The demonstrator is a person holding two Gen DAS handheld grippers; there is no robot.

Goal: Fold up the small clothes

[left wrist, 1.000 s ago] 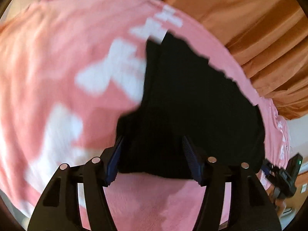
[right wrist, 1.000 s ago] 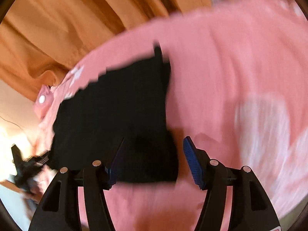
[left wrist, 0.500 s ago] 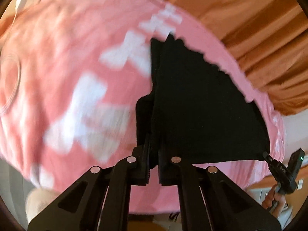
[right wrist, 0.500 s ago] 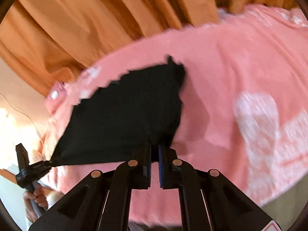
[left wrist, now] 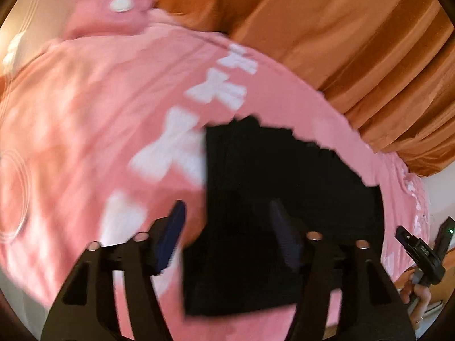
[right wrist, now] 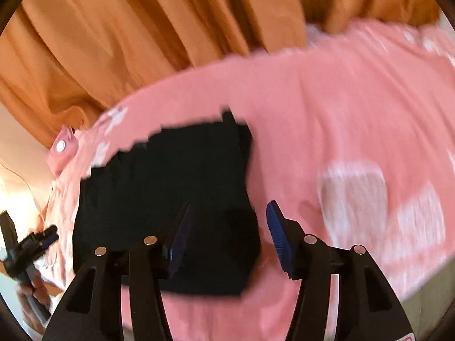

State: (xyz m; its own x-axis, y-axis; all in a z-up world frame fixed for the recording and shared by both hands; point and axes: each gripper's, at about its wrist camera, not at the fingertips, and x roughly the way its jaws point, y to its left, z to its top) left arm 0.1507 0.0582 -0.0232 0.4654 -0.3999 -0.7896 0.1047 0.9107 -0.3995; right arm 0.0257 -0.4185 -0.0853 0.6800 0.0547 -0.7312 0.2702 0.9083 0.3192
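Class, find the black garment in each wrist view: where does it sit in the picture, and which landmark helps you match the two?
Left wrist view: black garment lies centre-right, on the pink blanket.
Right wrist view: black garment lies centre-left.
Shared landmark: the orange curtain behind the blanket.

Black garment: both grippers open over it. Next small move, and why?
Probably bring both grippers down and close them on the near edge of the black garment for another fold. The left gripper and right gripper are open, holding nothing; the garment lies loose on the pink blanket, each gripper straddling a near corner. Motion blur hides the exact edge.
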